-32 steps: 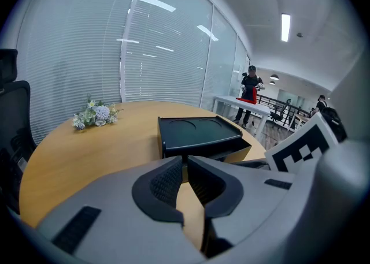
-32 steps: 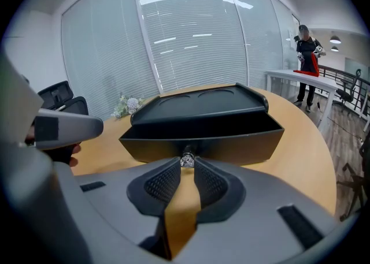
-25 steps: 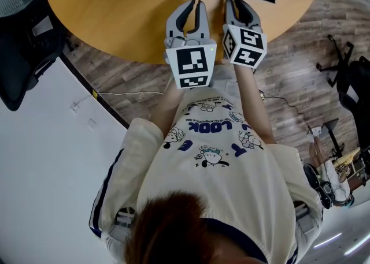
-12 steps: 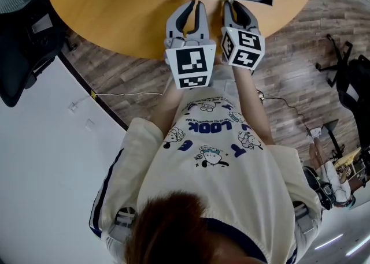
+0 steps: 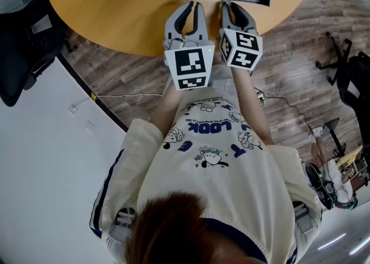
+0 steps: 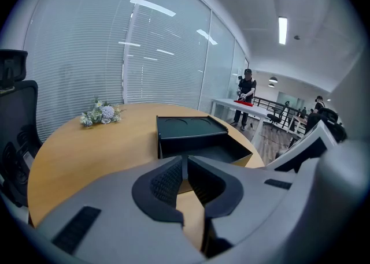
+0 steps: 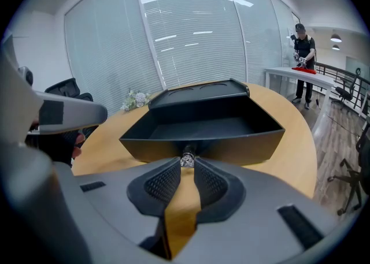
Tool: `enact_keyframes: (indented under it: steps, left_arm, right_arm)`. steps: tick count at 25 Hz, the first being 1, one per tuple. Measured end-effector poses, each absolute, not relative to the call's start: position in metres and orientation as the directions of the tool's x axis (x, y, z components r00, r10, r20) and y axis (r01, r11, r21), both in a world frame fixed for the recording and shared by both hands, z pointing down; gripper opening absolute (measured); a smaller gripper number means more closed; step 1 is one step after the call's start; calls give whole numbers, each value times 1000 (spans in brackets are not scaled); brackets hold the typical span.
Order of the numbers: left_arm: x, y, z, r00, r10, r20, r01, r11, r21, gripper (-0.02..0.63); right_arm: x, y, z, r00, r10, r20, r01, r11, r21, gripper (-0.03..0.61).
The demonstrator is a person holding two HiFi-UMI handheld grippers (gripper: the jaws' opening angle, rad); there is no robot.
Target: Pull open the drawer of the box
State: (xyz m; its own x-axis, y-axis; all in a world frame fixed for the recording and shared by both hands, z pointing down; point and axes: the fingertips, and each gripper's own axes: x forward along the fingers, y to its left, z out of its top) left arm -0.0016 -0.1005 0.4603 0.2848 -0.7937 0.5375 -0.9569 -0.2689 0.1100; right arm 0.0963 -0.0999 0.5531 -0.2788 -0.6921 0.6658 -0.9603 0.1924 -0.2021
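Drawer (image 7: 202, 136) knob (image 7: 187, 160) is what your right gripper (image 7: 186, 169) is pinching right now. Both jaws are squeezing in on that little faceted, glassy knob at their very tips, and the knob is poking out of the middle of the drawer's front panel. The drawer itself is sticking well out of the box (image 6: 191, 125), on the side facing you, and it's showing a dark interior.

Your left gripper (image 6: 184, 163) is hanging in front of the box, right up by the left end of the drawer's front. Its jaws are pressing together with nothing between them. I can't tell whether it's actually touching the drawer.

In the head view both grippers are sitting side by side, close to each other. They're pointing at the box from the near edge of the round wooden table (image 5: 115, 8) that the box is resting on.

A small bunch of pale flowers (image 6: 102, 112) is lying on the tabletop well to the left of the box and beyond it. A black office chair (image 5: 23, 49) is standing off the table, far to the box's left. Way behind the box, to its right, a person (image 6: 247, 90) in dark clothes is standing at a long white bench (image 6: 228, 105). Window blinds (image 6: 87, 43) are running along the glass wall on the box's far side.
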Motion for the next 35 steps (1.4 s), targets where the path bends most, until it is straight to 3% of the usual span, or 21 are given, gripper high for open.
enact_keyframes:
  steps: [35]
  left_arm:
    - [-6,-96,456,260,-803,536,-964,-248,96,39]
  right_arm:
    - [97,-95,561,-282,-671,686,-959,192,-207,92]
